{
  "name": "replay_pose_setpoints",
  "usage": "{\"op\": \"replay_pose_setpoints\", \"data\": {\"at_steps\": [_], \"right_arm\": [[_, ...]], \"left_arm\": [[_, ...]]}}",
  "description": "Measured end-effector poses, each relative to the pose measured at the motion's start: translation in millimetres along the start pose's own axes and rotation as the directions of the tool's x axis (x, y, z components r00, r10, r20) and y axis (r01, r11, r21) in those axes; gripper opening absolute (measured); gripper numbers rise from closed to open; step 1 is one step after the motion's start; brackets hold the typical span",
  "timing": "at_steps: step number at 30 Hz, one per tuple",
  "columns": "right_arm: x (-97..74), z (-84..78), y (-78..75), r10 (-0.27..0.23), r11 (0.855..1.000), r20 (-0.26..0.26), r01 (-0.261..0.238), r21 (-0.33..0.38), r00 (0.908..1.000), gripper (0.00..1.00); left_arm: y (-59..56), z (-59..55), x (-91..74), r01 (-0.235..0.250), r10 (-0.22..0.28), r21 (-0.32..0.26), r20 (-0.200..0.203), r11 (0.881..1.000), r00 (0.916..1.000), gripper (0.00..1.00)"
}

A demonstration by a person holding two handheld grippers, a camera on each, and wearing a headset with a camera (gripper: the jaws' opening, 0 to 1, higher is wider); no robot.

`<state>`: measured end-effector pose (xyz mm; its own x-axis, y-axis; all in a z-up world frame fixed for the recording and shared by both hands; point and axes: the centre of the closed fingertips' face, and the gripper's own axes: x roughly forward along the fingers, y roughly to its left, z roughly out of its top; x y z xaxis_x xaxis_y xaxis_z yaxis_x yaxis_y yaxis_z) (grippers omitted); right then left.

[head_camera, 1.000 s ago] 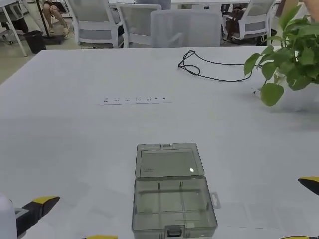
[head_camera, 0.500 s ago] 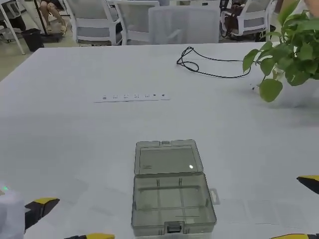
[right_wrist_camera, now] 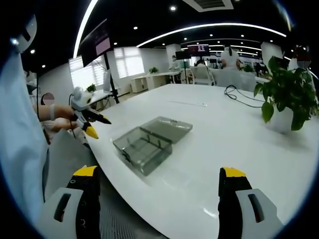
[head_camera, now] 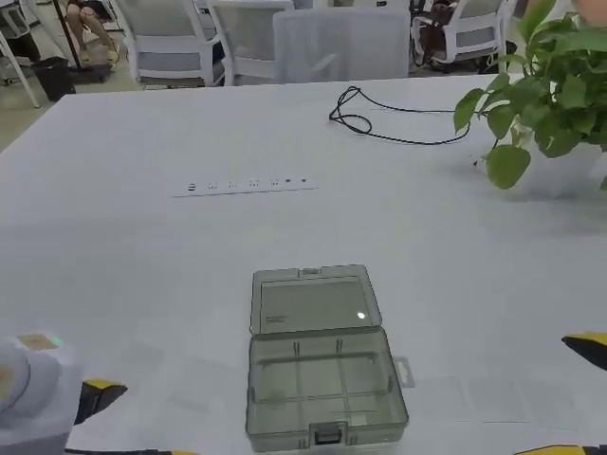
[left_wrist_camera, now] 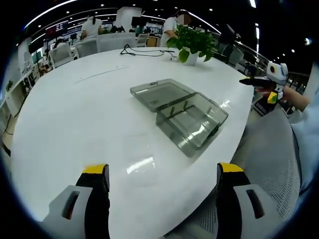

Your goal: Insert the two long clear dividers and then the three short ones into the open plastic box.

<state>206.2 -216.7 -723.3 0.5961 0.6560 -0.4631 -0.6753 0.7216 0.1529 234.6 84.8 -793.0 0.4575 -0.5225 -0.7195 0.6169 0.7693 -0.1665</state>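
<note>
Near the table (head_camera: 142, 256) edge sits the box (head_camera: 325, 384).

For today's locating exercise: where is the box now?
Head view, bottom centre: the box lies open on the table, power strip beyond it.

- Box (head_camera: 285, 427): smoky clear plastic, rectangular, open, sitting flat on the white tabletop (head_camera: 142, 256) near its front edge.
- Lid (head_camera: 313, 301): hinged at the far side, folded back flat.
- Dividers (head_camera: 322, 361): thin clear walls upright inside; count unclear.
</note>
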Motion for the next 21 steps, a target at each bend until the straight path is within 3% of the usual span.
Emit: {"op": "replay_pose_setpoints", "data": {"at_steps": [5,15,21], "right_arm": [[-2.1,-2.1,-2.2,-0.004,1.0,-0.003,0.004,0.005,1.0,1.0],[-2.6,-1.0,-2.3,-0.006,1.0,0.0,0.006,0.008,1.0,1.0],[-2.7,-3.2,-2.1,-0.008,1.0,-0.004,0.008,0.014,1.0,1.0]], "left_arm": [[6.5,-2.3,5.3,0.001,0.0,0.012,-0.062,1.0,0.9981,0.82],[11.6,-6.4,23.5,-0.009,0.009,0.005,-0.113,1.0,0.9936,0.69],[21.9,-12.6,35.3,-0.058,0.055,-0.021,-0.133,0.998,0.9896,0.64]]}}
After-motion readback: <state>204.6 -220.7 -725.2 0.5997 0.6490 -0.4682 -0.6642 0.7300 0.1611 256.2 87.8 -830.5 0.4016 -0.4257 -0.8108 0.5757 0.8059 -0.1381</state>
